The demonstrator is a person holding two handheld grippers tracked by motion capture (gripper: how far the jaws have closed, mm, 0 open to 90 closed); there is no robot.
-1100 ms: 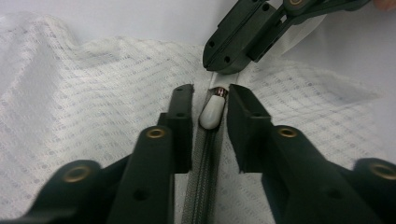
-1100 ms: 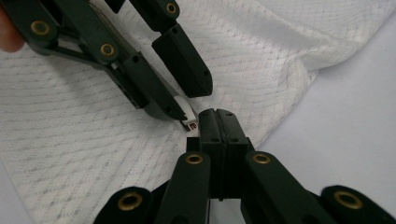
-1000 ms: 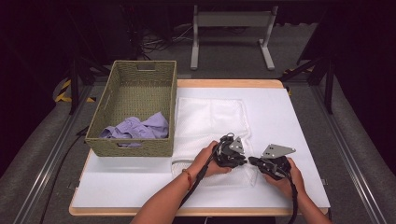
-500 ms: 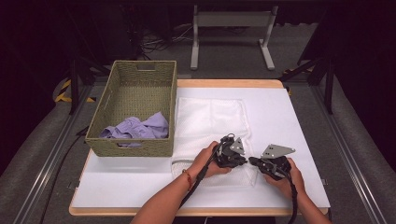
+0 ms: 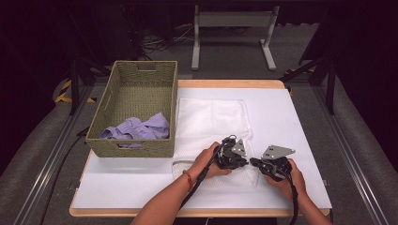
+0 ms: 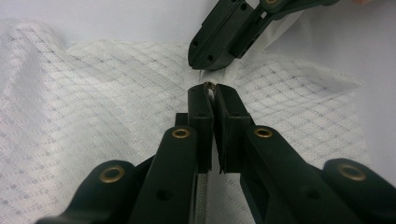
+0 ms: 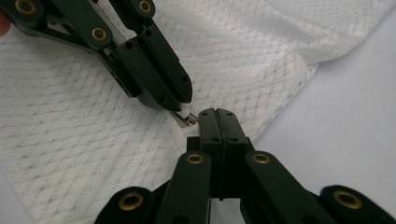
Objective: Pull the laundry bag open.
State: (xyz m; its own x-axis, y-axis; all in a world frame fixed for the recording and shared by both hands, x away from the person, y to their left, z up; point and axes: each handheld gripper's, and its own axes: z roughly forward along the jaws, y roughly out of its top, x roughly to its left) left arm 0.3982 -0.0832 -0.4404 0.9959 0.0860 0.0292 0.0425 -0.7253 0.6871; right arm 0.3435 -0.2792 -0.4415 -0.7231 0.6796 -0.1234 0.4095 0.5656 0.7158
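Observation:
A white mesh cloth (image 5: 211,119) lies flat on the white table (image 5: 293,117), with its near edge under both hands. My left gripper (image 5: 245,162) is shut at that edge, and a small brass zipper pull (image 6: 209,85) sits pinched at its tips. My right gripper (image 5: 254,162) faces it tip to tip, jaws pressed together, and the cloth (image 6: 93,116) puckers up into its tip. In the right gripper view my right gripper (image 7: 217,112) touches the mesh (image 7: 84,140) right beside the zipper pull (image 7: 189,119).
A woven basket (image 5: 141,65) stands at the table's left with a crumpled purple cloth (image 5: 138,129) inside. A metal stand (image 5: 232,21) rises beyond the far edge. Bare white table lies to the right of the mesh cloth.

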